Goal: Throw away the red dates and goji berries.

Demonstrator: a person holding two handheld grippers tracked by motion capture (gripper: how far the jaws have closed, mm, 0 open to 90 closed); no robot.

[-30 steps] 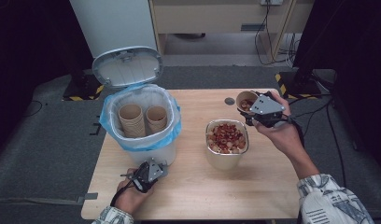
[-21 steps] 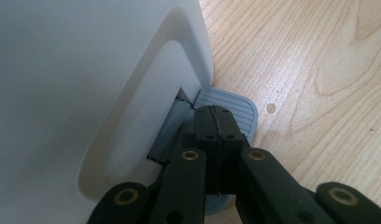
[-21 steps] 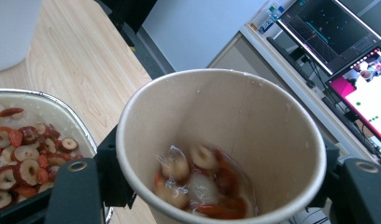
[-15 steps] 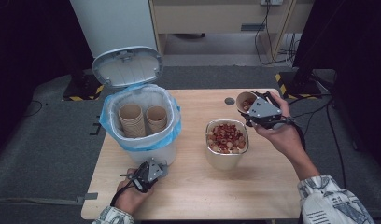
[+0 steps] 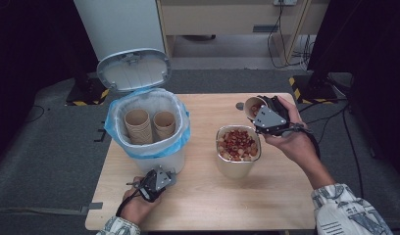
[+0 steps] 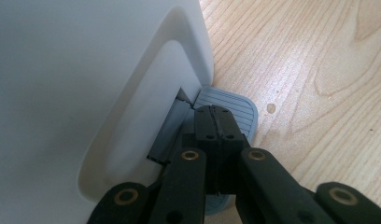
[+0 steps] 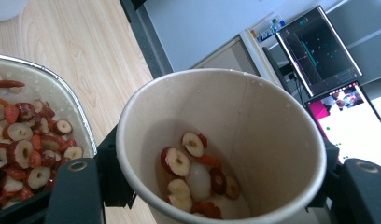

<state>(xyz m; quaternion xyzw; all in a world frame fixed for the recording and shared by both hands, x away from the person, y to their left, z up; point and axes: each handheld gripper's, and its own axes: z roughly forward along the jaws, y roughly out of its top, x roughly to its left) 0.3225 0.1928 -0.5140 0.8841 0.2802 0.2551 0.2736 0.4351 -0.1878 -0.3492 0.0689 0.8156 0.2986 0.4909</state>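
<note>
A white pedal bin [image 5: 161,159] with a blue liner stands on the table's left, lid [image 5: 134,69] raised, and two empty paper cups [image 5: 139,125] stand inside it. My left gripper [image 5: 164,175] is shut, its tips pressed on the bin's grey pedal [image 6: 235,105] beside the bin's white wall [image 6: 86,93]. At the right, my right gripper [image 5: 259,110] is shut on a paper cup [image 5: 253,105], tilted over the far edge of a foil container [image 5: 232,166] of red date slices [image 5: 237,143]. The held cup [image 7: 254,116] has several date slices [image 7: 193,170] at its bottom, and the foil container [image 7: 81,121] lies to its left.
A small dark round object [image 5: 239,105] lies on the wooden table [image 5: 212,205] beside the held cup. Behind the table stand a white cabinet [image 5: 119,24] and a shelf with cables. Bare wood lies in front of the container and bin.
The right hand has drifted slightly left and nearer the foil container with the cup in it. The left gripper has stayed on the pedal.
</note>
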